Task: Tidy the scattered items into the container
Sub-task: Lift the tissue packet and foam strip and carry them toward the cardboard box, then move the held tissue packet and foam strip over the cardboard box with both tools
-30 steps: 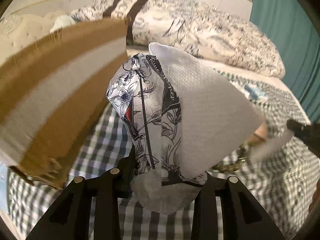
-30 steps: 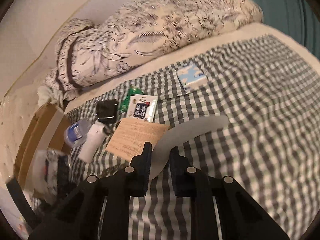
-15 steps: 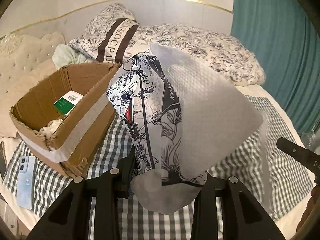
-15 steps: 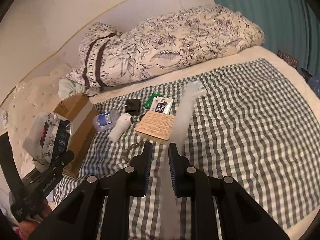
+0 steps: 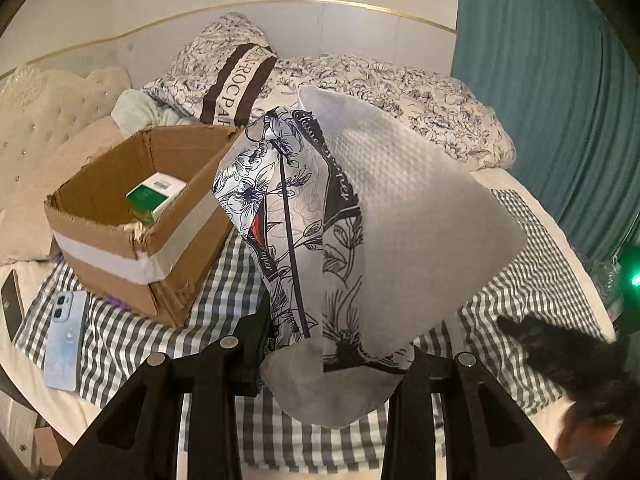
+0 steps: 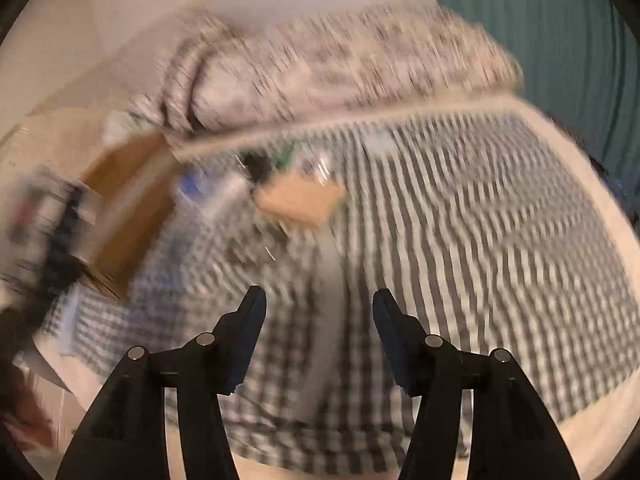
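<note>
On bed w/ checked sheet [image 5: 208, 320], left gripper [image 5: 334, 344] has fingers clamped on a soft floral tissue pack [image 5: 288, 216], one white tissue [image 5: 416, 220] sticking out, held up just beside open cardboard box [image 5: 132, 216]. Pack looks light, squashy, slippery film; best gripped across its body, not by the loose tissue, which would tear. Right gripper [image 6: 318, 308] blurred, fingers opening, a pale strip betw. them but not pinched.
</note>
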`<state>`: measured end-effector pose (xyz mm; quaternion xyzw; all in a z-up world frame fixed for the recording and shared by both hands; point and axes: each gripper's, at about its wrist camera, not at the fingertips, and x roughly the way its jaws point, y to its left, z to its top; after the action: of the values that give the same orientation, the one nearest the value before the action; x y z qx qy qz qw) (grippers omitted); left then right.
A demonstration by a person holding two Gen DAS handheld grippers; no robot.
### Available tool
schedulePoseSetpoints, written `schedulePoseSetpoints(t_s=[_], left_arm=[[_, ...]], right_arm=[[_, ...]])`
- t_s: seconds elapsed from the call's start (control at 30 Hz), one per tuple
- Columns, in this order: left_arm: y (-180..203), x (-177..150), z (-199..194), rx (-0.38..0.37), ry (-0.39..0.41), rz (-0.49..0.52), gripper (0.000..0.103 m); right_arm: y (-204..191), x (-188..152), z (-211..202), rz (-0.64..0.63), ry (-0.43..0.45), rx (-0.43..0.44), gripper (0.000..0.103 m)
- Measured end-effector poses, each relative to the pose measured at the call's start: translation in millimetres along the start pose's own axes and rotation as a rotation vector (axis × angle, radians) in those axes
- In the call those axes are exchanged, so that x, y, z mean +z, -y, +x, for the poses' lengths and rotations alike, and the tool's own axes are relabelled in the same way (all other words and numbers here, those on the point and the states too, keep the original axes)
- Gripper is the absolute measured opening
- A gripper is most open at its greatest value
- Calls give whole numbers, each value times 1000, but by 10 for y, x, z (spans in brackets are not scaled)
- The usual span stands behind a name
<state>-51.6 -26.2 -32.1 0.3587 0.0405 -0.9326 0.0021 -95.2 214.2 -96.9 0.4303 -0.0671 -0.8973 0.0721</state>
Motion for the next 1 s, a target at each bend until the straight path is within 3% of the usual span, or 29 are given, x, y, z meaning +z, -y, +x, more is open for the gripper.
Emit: schedulePoseSetpoints(t_s=[0.17, 0.3, 0.47, 0.53, 1.0], left_arm=[[8, -95, 46, 1, -28, 5, 34], [25, -117, 84, 1, -37, 10, 34], [22, -131, 144, 2, -48, 7, 34], [21, -136, 170, 1, -53, 7, 34], [26, -124, 260, -15, -65, 9, 34]], right_arm=[[22, -293, 440, -7, -103, -29, 56], [-9, -363, 601, -21, -122, -22, 50], [0, -411, 803, -29, -163, -56, 34], [16, -412, 752, -30, -153, -57, 9], [-350, -5, -151, -61, 58, 95, 9]])
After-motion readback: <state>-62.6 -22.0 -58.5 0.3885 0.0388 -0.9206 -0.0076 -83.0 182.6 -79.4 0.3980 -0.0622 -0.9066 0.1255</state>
